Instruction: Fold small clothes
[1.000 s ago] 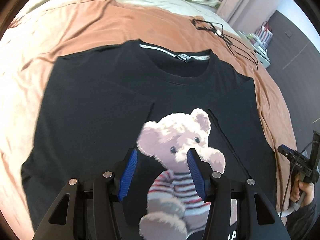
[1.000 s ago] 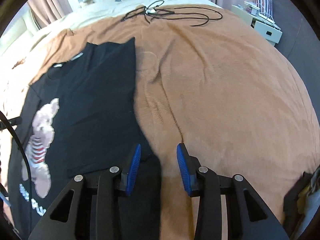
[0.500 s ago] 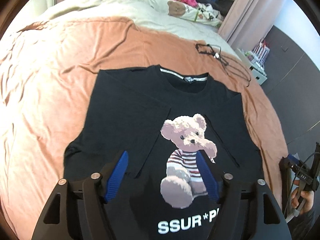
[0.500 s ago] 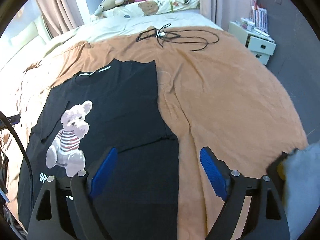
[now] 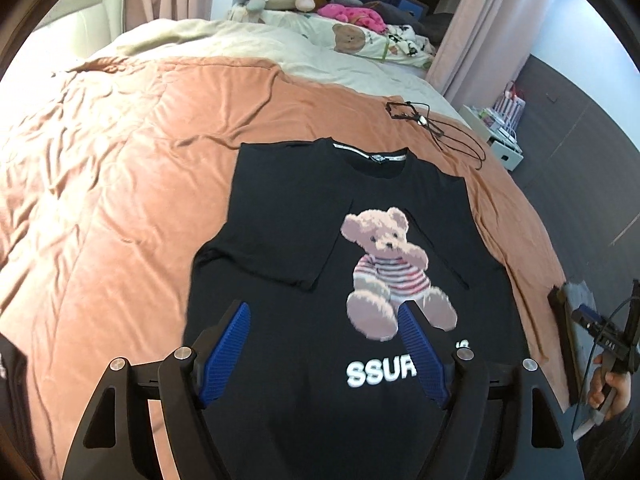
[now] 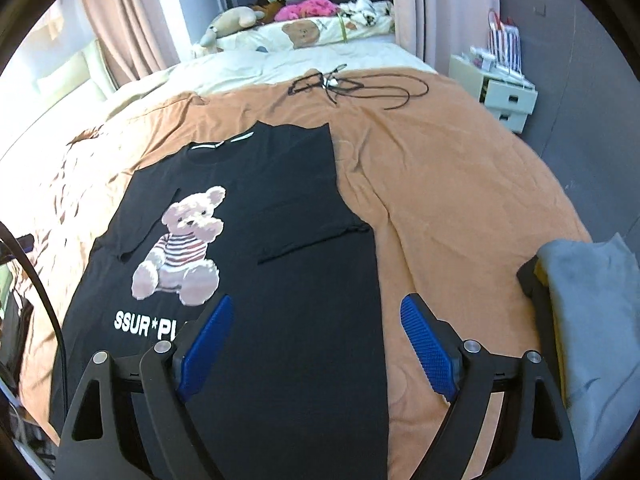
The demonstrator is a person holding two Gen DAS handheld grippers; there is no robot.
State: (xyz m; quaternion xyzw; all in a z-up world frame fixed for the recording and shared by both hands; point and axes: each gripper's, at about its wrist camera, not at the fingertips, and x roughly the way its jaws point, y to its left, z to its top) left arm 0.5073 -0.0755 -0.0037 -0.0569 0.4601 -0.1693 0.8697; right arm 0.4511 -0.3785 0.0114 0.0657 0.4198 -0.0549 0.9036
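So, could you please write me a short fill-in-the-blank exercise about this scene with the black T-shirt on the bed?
1. The black cotton T-shirt lies flat on an ____ blanket.
2. Its print shows a teddy ____ in a striped top.
3. Both short sleeves are folded ____ over the shirt's body.
4. The left gripper and right gripper have their jaws ____, with nothing held.

Missing words: orange; bear; inward; open

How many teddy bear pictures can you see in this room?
2. One is printed on the black T-shirt, the bear print at its chest. The other bear print is on the pillow at the bed's far end. Others may be hidden.
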